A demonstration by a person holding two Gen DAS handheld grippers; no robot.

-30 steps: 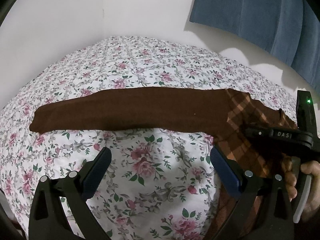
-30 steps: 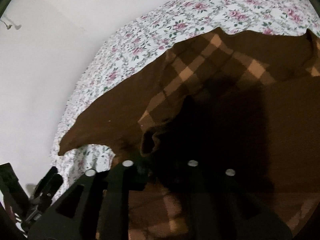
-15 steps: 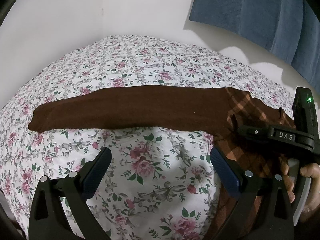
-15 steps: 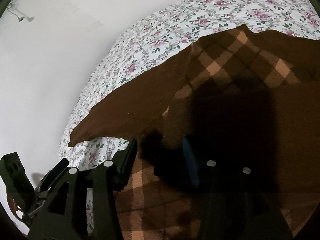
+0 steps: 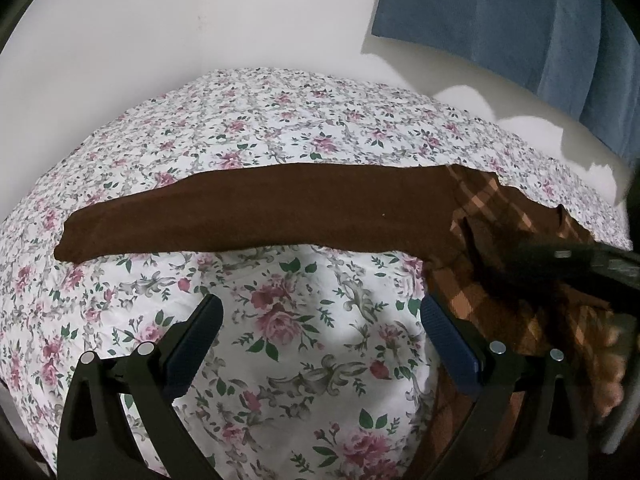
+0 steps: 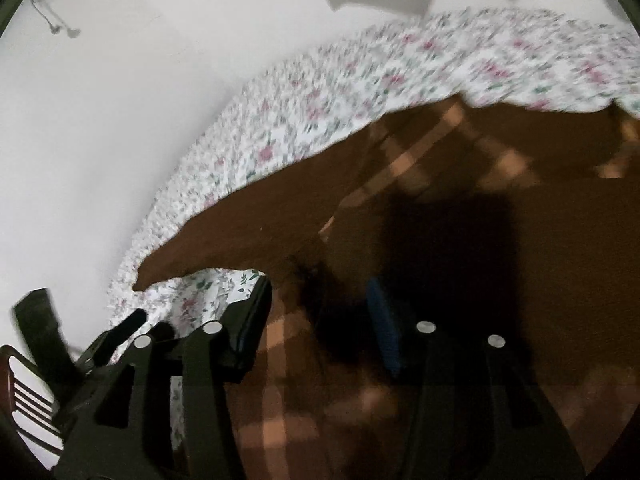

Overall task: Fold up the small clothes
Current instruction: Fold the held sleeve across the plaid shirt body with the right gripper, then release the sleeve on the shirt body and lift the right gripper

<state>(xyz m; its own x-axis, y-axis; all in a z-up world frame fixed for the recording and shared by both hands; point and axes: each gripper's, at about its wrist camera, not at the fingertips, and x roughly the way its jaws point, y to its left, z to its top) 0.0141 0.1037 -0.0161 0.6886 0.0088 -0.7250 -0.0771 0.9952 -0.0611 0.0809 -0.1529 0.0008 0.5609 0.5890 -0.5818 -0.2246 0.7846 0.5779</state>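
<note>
Brown garment [image 5: 256, 216] spread flat on the floral bedsheet [image 5: 280, 120], one plain dark sleeve stretched out long toward the sheet's left side, the orange-checked body [image 6: 440, 168] lying toward its right edge. Sleeve end resting well short of the sheet's left border, flowers showing on both sides of it.

Left gripper [image 5: 320, 324] hanging over bare sheet just on the near side of the sleeve, jaws spread wide, blue pads [image 5: 448, 344] apart with nothing between them, touching no cloth. Right-hand pad sitting close beside the checked edge of the garment, not on it.

Right gripper [image 6: 320, 316] low over the checked body where the sleeve joins it, jaws having just been opening and now standing roughly half apart. Dark fold of the cloth [image 6: 316, 276] visible in the gap, pads not pressing on it; blur and deep shadow hiding finer detail. Same tool seen from the left wrist view as a smeared black bar above the checks, with blurred fingers [image 5: 612, 376] of the person's hand behind it.

Blue cloth [image 5: 520, 20] hanging on the white wall beyond the sheet's far right corner.
</note>
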